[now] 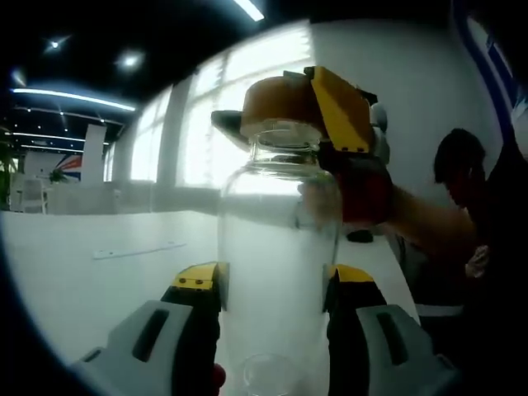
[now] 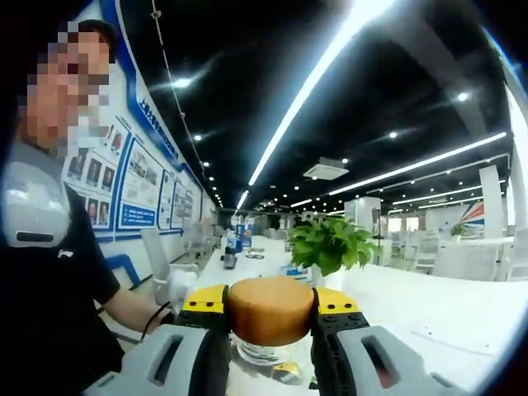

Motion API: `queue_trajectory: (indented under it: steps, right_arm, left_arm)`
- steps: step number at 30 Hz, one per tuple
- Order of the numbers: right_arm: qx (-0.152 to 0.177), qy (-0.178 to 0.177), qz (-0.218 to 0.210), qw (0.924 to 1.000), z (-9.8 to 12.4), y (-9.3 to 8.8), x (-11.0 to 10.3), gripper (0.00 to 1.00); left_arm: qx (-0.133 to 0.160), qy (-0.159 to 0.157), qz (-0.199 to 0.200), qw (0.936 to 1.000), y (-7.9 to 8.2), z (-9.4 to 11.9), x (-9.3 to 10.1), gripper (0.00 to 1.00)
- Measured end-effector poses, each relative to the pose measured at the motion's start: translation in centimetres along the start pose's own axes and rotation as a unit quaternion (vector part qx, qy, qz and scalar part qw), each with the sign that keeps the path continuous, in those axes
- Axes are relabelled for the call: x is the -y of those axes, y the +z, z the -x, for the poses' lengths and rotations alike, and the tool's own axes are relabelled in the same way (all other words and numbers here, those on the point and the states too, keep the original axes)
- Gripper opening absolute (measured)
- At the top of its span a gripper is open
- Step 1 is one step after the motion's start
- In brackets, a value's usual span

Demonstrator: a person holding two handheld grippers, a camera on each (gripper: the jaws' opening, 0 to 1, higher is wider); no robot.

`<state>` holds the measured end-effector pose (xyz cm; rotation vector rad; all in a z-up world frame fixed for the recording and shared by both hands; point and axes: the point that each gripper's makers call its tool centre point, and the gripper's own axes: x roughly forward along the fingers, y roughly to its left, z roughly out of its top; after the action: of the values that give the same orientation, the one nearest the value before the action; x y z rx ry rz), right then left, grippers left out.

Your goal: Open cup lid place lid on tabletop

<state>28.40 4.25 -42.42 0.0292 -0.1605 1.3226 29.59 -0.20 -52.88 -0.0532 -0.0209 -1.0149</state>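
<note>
Holding the glass jar (image 1: 279, 247) between closed fingers, the left gripper (image 1: 276, 289) keeps it above the white bench (image 1: 91, 264). The right gripper (image 2: 271, 307) clamps the orange lid (image 2: 271, 309) at the jar's mouth. Lid-removal step; next, lift clear and set the lid down.

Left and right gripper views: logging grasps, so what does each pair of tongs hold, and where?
Left tongs clamp the clear glass jar around its lower body. Right tongs grip the tan lid by its sides.
</note>
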Motion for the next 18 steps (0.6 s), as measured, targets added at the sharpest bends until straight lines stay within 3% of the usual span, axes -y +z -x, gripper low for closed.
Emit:
queue_trajectory:
  steps: [18]
  right_arm:
    - [0.0,-0.034,0.012,0.9993,0.4,1.9,1.8,0.32]
  left_arm:
    - [-0.004,0.001,-0.003,1.0,-0.1,0.0,-0.1,0.39]
